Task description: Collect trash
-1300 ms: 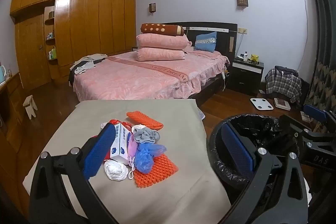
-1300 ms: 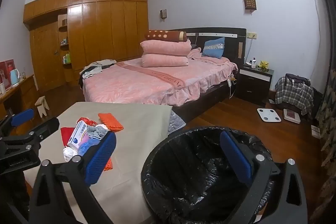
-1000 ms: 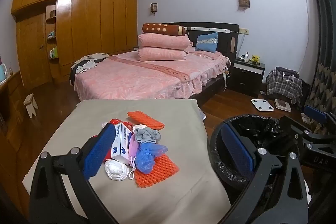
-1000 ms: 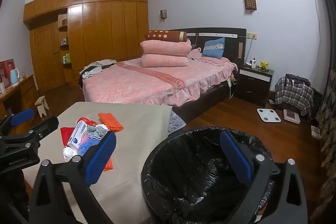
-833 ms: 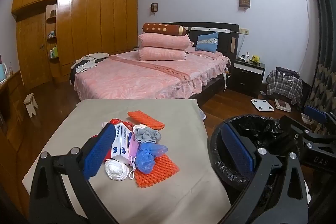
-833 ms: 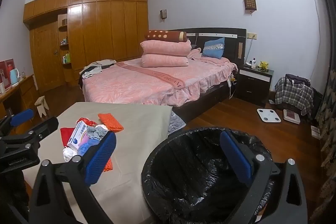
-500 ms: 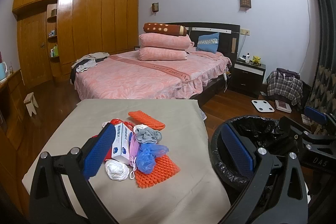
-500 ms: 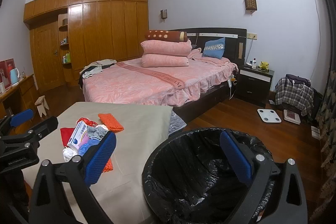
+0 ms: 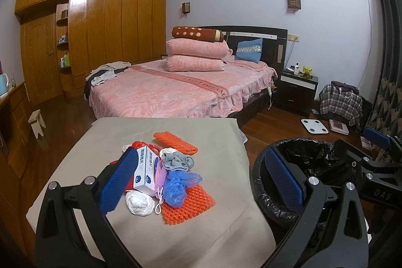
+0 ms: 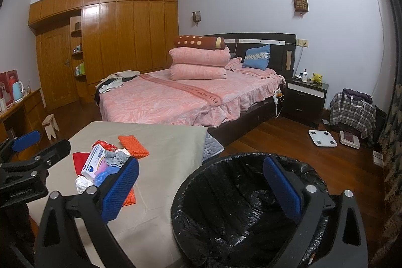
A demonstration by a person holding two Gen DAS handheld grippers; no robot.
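Trash point(image 9: 163, 177) lies heaped on a beige cloth-covered table point(image 9: 206, 222), left of a round bin point(image 10: 241, 207) lined with crinkled black plastic. Within the pile, a white carton point(image 9: 145, 171) with blue print leans on a red bag point(image 9: 138, 144); a grey rag point(image 9: 176, 161) sits crumpled just right of it, a knotted blue plastic bag point(image 9: 179, 183) nearer, and a balled white wad point(image 9: 139, 202) at the near left edge. Two orange knobbly foam mats flank the heap, one point(image 9: 176, 142) at its far side and one point(image 9: 187, 201) under the blue bag at the near right. The left gripper point(image 9: 201, 180) hangs above the table's near edge, its blue ribbed pads point(image 9: 118, 180) spread wide and holding nothing, the left pad overlapping the carton in view and the right one before the bin's rim. The right gripper point(image 10: 201, 182) hovers over the bin's mouth, its fingers likewise spread wide and empty. Beyond stands a pink-quilted bed point(image 9: 176, 89) with stacked pillows, against a wall of glossy wooden wardrobes point(image 9: 100, 29). Compared with the frames a second ago, the scene is nearly unchanged: both grippers have stayed spread, the pile is undisturbed, and the views have shifted only slightly.
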